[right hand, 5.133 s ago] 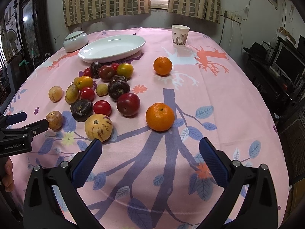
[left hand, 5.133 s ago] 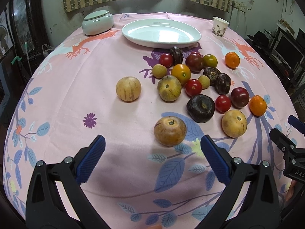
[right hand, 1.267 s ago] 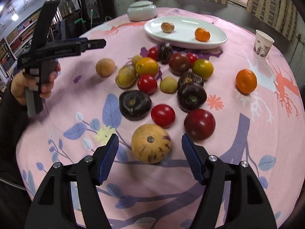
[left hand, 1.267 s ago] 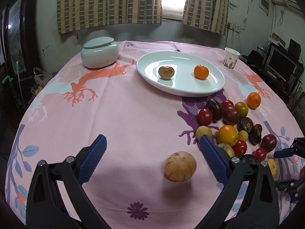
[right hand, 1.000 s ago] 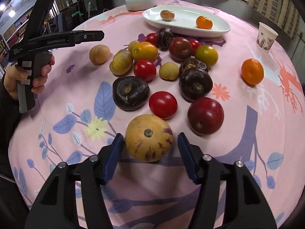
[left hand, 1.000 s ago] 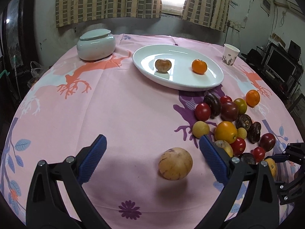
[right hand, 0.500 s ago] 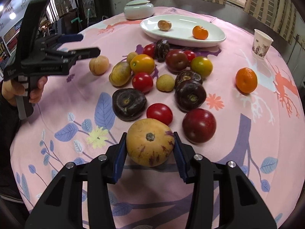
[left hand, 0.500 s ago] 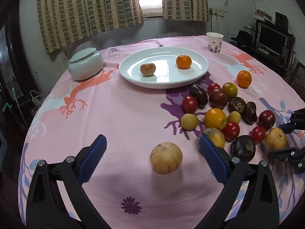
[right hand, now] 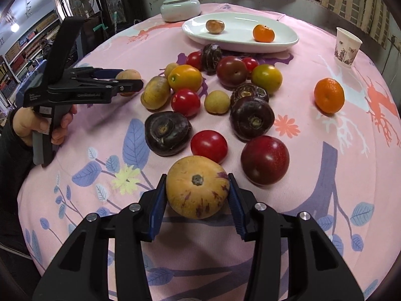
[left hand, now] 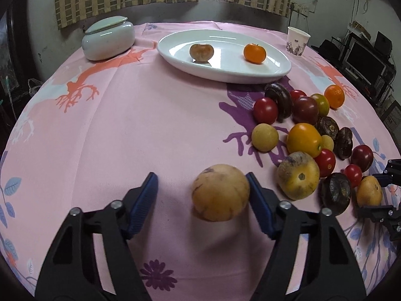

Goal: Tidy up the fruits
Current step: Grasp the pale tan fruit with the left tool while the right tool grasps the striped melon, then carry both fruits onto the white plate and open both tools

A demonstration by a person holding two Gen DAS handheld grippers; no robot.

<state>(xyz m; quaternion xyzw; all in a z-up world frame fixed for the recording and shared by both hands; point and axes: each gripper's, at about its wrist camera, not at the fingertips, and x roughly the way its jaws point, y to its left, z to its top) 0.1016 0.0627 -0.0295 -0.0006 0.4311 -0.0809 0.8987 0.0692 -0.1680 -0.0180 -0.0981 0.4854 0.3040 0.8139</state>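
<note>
A pale tan melon (left hand: 220, 192) lies on the pink tablecloth between the jaws of my left gripper (left hand: 201, 188), which are closing. The right pad touches the melon and the left pad (left hand: 144, 198) still stands apart. In the right wrist view, my right gripper (right hand: 197, 192) is shut on a yellow melon with purple streaks (right hand: 196, 186), both pads pressing its sides. That view also shows the left gripper (right hand: 125, 81) around the tan melon (right hand: 127, 75). The white oval plate (left hand: 225, 74) at the back holds a brownish fruit (left hand: 201, 52) and an orange (left hand: 254, 53).
A cluster of tomatoes and dark fruits (left hand: 304, 139) lies right of the tan melon, with a loose orange (left hand: 334, 96) beyond. A lidded ceramic jar (left hand: 107, 39) and a paper cup (left hand: 297, 40) stand at the back. A person's hand (right hand: 37, 123) holds the left gripper.
The left gripper has come down toward the tan melon and its jaws have narrowed around it. The right gripper's jaws closed onto the streaked melon and keep hold of it.
</note>
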